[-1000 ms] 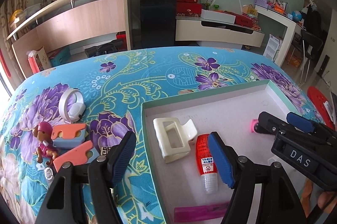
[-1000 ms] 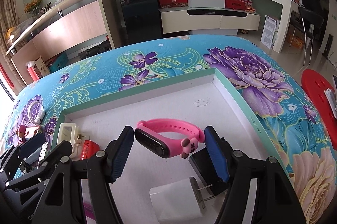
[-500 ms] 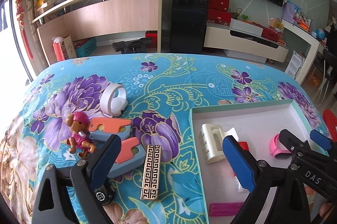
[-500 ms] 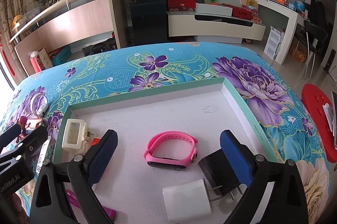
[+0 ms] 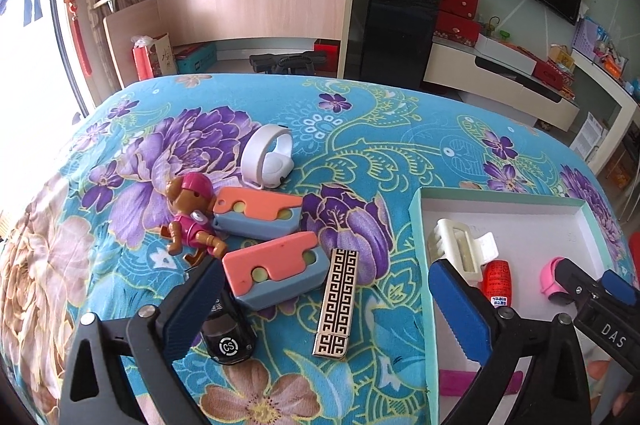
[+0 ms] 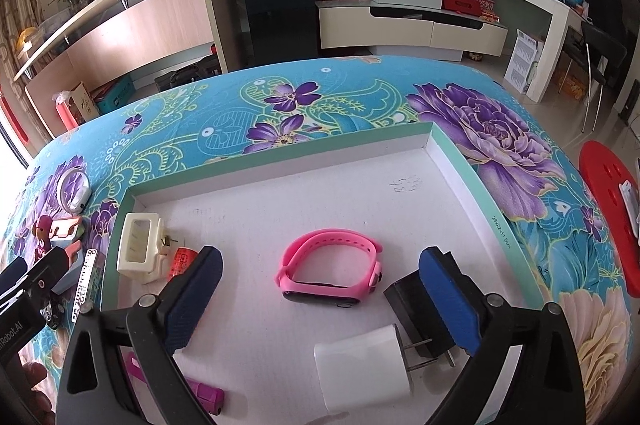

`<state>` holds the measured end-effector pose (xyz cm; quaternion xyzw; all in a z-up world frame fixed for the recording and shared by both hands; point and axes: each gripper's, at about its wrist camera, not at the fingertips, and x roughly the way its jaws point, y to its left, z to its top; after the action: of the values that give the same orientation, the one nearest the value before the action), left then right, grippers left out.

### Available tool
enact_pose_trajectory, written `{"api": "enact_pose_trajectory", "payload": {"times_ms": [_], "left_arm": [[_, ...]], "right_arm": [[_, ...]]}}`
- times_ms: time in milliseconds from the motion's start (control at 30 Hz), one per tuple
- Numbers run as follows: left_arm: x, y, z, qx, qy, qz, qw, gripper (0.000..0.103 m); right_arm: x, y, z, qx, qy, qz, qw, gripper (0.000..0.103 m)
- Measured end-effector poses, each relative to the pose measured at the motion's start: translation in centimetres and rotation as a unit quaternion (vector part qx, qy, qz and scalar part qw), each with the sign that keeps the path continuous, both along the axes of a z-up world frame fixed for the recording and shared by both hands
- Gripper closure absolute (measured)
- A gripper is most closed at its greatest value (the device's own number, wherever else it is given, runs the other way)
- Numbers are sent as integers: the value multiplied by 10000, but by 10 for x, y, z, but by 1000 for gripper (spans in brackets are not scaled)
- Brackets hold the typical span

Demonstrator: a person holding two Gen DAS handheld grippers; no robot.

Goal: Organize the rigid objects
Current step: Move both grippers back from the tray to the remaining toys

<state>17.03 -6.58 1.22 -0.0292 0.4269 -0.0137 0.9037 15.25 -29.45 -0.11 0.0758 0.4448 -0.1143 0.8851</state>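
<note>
- pink watch band (image 6: 330, 271) lying flat mid-tray (image 6: 496, 225), black (image 6: 404, 295) and white (image 6: 360, 369) chargers beside it
- cream hair clip (image 6: 140, 251), red tube (image 6: 182, 261) in tray's left end
- two orange-blue blocks (image 5: 276, 269), toy dog (image 5: 190, 221), white ring (image 5: 266, 157), patterned bar (image 5: 336, 303) loose on cloth

outside the tray (image 5: 420, 265), on the cloth, there are two orange-and-blue blocks (image 5: 276, 271), one white ring holder (image 5: 267, 157), one toy dog (image 5: 190, 221), one patterned bar (image 5: 335, 303) and one small black car (image 5: 228, 339). inside the tray there are one pink band (image 6: 330, 271), one white claw clip (image 6: 140, 253), one red tube (image 6: 182, 261), two chargers (image 6: 362, 369) and one magenta piece (image 6: 204, 393).
</note>
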Motion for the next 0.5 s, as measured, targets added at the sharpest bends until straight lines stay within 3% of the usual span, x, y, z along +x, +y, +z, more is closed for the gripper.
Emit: {"api": "enact_pose_trajectory", "payload": {"times_ms": [200,500], "left_arm": [[0,20,-1,208,122,391,9989,0],[-3,74,4,167,148,1176,9928,0]], "right_arm": [[3,17,7,39,0,219,9998,4],[12,66,16,119,-138,914,9956,4]]}}
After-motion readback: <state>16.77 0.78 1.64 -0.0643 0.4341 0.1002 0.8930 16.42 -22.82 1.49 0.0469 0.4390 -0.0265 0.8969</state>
